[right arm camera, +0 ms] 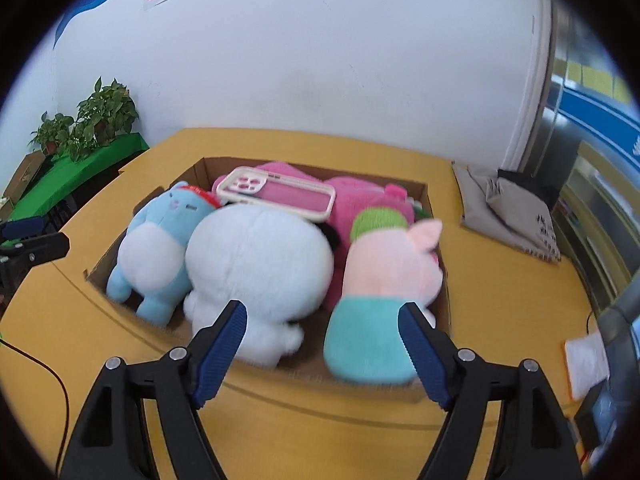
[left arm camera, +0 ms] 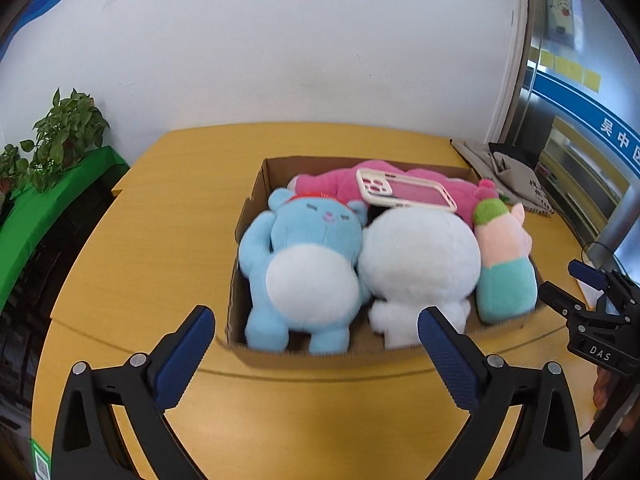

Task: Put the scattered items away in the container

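The left gripper is spread wide with nothing in it, and the right gripper is spread apart and empty too. Both hang over the yellow table, just in front of the cardboard box. Inside the box lie a blue bear, a white plush, a pink pig toy, a pink plush and a phone case on top.

Brown cardboard box on yellow table — blue bear, white plush, pink plush, pink-and-teal pig, cream phone case.
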